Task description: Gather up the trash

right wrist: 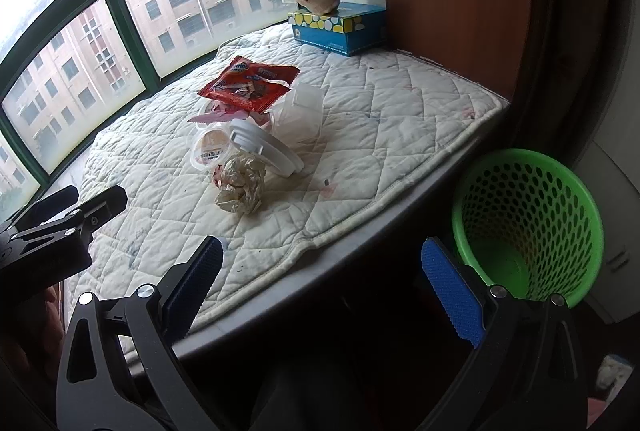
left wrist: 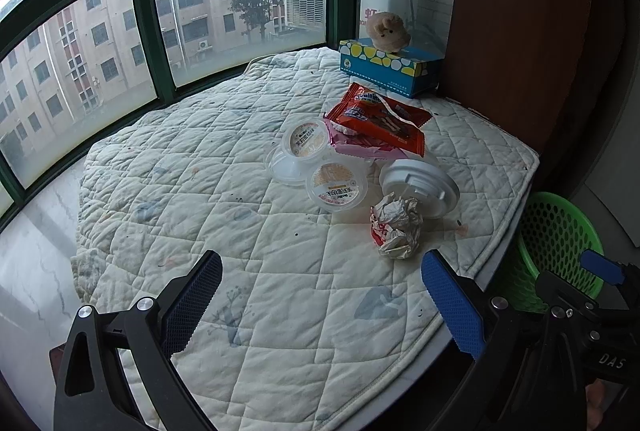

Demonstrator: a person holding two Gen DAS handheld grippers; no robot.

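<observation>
A pile of trash lies on the quilted window-seat mat [left wrist: 240, 231]: a crumpled paper ball [left wrist: 396, 227] [right wrist: 242, 187], a white cup lid [left wrist: 420, 187] [right wrist: 266, 145], two small plastic tubs [left wrist: 336, 187] [left wrist: 306, 141], a pink wrapper [left wrist: 360, 147] and a red snack bag [left wrist: 380, 119] [right wrist: 250, 85]. A green mesh bin [right wrist: 528, 223] [left wrist: 560, 243] stands on the floor beside the seat edge. My left gripper [left wrist: 320, 303] is open, short of the paper ball. My right gripper [right wrist: 320, 291] is open over the seat edge, left of the bin.
A blue tissue box [left wrist: 390, 69] [right wrist: 340, 29] with a plush toy [left wrist: 388, 31] on top sits at the far corner by a brown wooden panel [left wrist: 520, 31]. Green-framed windows [left wrist: 140, 23] curve around the far side. The other gripper [right wrist: 60, 227] shows at left in the right wrist view.
</observation>
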